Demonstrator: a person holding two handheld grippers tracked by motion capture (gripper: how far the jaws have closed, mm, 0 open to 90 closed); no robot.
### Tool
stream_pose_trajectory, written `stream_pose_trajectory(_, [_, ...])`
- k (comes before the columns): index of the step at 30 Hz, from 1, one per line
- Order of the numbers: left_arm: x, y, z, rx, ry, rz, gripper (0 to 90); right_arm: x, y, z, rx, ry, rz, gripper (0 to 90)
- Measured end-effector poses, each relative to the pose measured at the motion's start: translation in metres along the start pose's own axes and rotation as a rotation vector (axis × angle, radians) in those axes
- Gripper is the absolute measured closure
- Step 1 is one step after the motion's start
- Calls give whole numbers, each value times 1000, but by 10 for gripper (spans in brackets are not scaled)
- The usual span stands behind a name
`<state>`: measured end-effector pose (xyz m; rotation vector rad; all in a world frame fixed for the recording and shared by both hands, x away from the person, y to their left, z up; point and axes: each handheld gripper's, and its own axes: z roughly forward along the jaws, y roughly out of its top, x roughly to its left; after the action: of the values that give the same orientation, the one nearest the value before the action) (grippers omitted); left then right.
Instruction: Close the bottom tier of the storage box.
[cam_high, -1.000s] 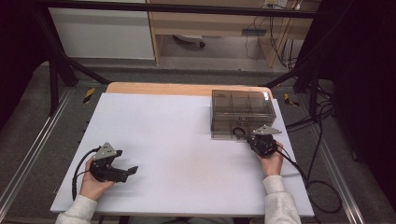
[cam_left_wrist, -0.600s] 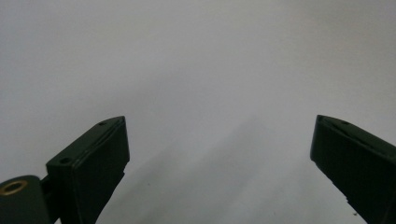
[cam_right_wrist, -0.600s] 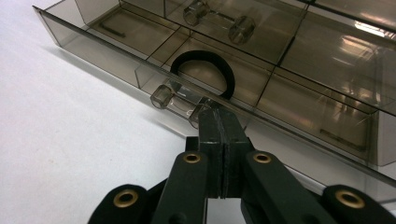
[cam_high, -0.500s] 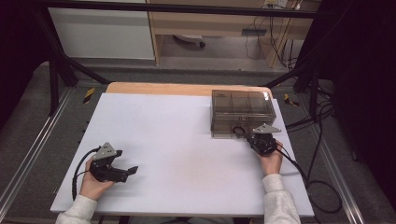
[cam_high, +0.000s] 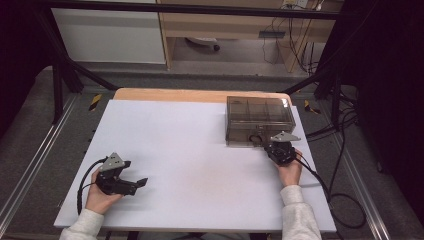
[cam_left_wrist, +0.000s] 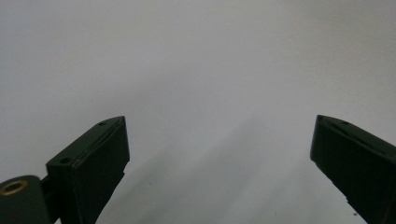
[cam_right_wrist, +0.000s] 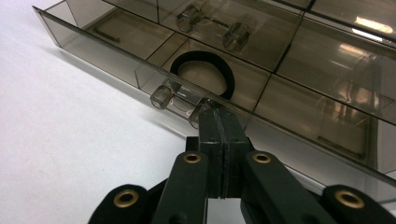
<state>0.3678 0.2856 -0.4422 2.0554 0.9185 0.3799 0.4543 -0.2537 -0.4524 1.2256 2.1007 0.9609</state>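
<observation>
The right tongs (cam_right_wrist: 219, 122) are clamped together at the clear handle (cam_right_wrist: 180, 99) of the smoky transparent plastic drawer box (cam_high: 259, 119), whose drawer is barely out, while the left tongs (cam_left_wrist: 219, 140) rest wide apart.

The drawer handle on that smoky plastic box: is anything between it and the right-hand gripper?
Nothing visible: the right gripper has its jaws shut, tips right at the clear drawer handle of the box.

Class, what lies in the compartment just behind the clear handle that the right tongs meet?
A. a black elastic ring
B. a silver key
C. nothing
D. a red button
A: the right gripper view shows a black ring in the organizer box behind the handle.
</observation>
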Motion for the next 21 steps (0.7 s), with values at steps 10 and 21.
stream_pose_trajectory(10, [0, 0, 0, 2, -1, -1, 46, -1, 2, 2, -2, -4, 1, 900])
stream_pose_trajectory(21, [0, 0, 1, 2, 0, 2, 46, -3, 4, 6, 0, -8, -2, 900])
